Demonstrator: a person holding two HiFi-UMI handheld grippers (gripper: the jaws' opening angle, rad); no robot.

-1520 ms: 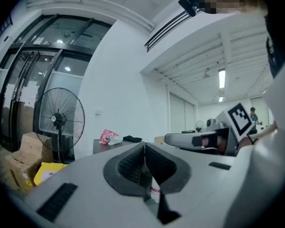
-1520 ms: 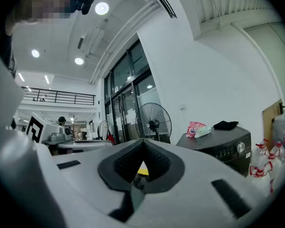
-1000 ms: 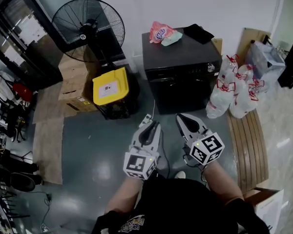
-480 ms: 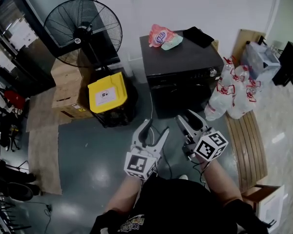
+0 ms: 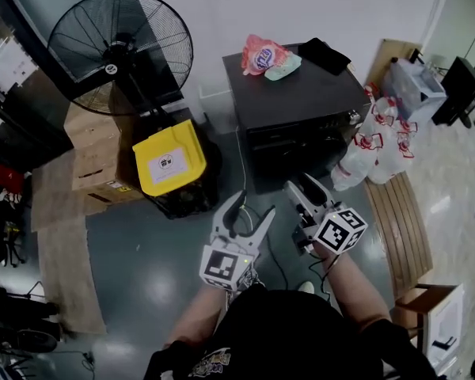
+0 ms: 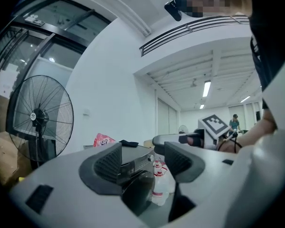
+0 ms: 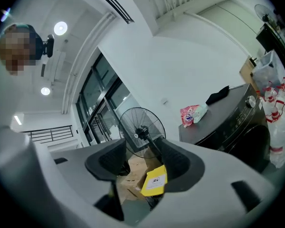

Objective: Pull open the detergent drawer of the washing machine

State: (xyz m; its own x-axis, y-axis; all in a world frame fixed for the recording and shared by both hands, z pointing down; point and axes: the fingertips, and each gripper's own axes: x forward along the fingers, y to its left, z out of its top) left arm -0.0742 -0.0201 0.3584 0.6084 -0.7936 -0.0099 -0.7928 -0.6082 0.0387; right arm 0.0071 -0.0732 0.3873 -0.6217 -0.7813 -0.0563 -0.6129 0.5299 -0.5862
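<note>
The black washing machine (image 5: pixel 301 93) stands against the white wall, with its control strip (image 5: pixel 301 129) along the top of the front and a knob at the right end. Both grippers are held level in front of it, well short of it. My left gripper (image 5: pixel 255 209) has its jaws spread wide and still opening, with nothing between them. My right gripper (image 5: pixel 299 185) is partly open and also opening, and is empty too. The left gripper view frames the machine (image 6: pixel 137 164) between my left gripper's (image 6: pixel 142 161) pads. My right gripper (image 7: pixel 142 163) points left of the machine (image 7: pixel 237 113).
A large floor fan (image 5: pixel 119 50) and a yellow-lidded bin (image 5: pixel 166 161) stand left of the machine, with cardboard boxes (image 5: pixel 91 169) beside them. White bags (image 5: pixel 372 153) and a wooden bench (image 5: pixel 400 228) are on its right. A pink packet (image 5: pixel 261 54) and a black cloth (image 5: pixel 324 54) lie on top.
Both grippers' jaws have gone from shut to spread apart, the left much wider. The hands and the whole view have shifted a little as the person moves.
</note>
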